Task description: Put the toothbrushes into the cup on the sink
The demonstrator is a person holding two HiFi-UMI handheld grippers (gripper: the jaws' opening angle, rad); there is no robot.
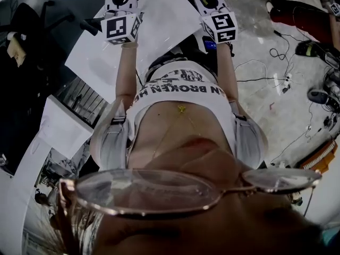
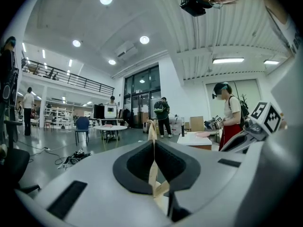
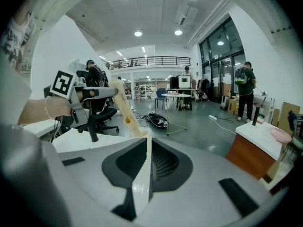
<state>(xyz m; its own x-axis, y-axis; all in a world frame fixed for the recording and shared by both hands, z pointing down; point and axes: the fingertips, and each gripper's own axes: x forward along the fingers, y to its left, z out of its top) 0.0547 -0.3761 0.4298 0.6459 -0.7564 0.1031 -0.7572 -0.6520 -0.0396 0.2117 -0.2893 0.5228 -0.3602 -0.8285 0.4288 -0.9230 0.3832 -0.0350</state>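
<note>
The cream-coloured plastic toothbrush [image 2: 152, 129] looks light and stiff, with a smooth handle that could swivel in a pinch. The safest hold is on the thicker middle of the handle, leaving one end free to drop into the cup. It sits between the jaws of the left tongs [image 2: 154, 148], which are closed narrowly onto it. Its thin edge runs up the dark recess and sticks out past the tips. From the right gripper view, the same handle slants down and forward out of the left tongs.

The white slim toothbrush [image 3: 142, 183] is, by its look, just as light and rigid, and thinner, so a firm pinch near mid-handle suits it. The right tongs [image 3: 147, 143] are nearly shut and clamp it edge-on, so it lies along the line where the two jaws meet. I cannot make out bristles on either brush, so I cannot tell which end leads.

Both tongs are held out in front of the person, side by side and apart. A white table [image 3: 71, 144] lies below and beyond the left tongs. Neither the cup nor the sink appears in any view, so both brushes are yet to be carried to it.
</note>
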